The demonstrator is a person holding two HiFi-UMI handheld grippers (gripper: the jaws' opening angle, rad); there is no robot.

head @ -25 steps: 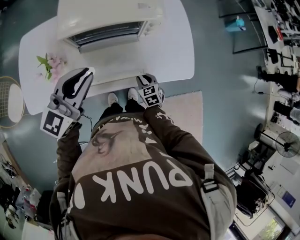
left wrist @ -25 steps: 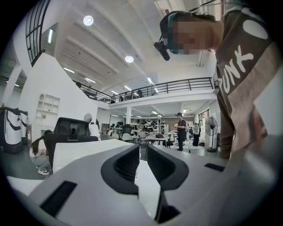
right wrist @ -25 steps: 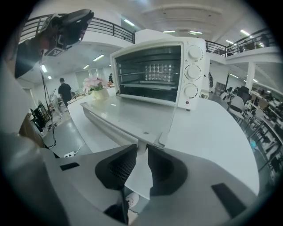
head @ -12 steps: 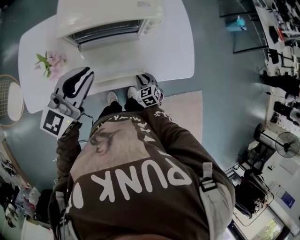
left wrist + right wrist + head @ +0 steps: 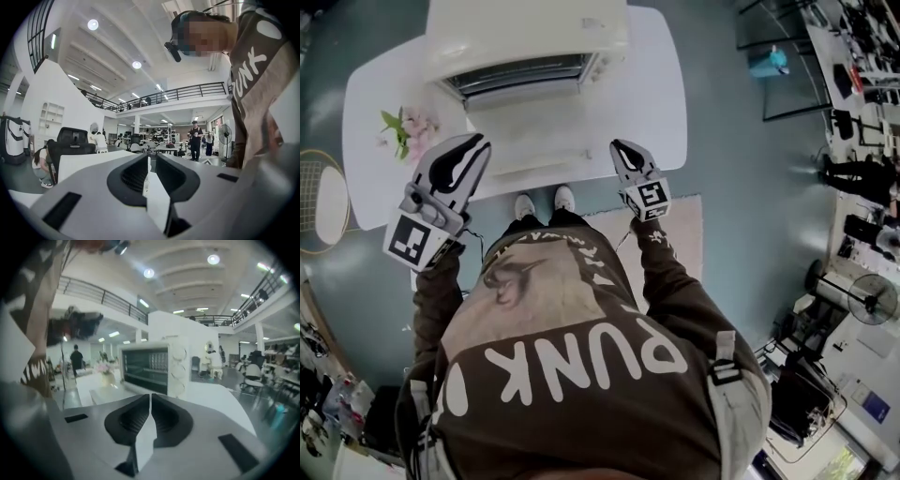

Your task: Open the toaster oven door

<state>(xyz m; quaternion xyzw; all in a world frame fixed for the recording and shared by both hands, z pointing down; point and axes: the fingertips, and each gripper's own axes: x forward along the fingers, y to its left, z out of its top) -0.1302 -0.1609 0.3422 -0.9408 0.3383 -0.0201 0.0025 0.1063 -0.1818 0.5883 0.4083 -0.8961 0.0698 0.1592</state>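
You hold two grippers near the front edge of the one white table [image 5: 661, 84]; your left gripper [image 5: 476, 142] hangs at the left, jaws clenched together with nothing between them; your right gripper [image 5: 619, 146] hangs at the right, its jaws have just been closing and they meet on nothing. One toaster oven [image 5: 525, 33] stands at the table's far side; its door [image 5: 525, 127] lies swung down flat toward you, between the two grippers and touching neither, with the dark cavity showing above it; the right gripper view shows three round knobs [image 5: 178, 371] in a column beside the opening. One bunch of pink flowers [image 5: 408, 131] stands left of the door; your two white shoes [image 5: 525, 201] show just past the table edge, beside one pale rug [image 5: 680, 225].
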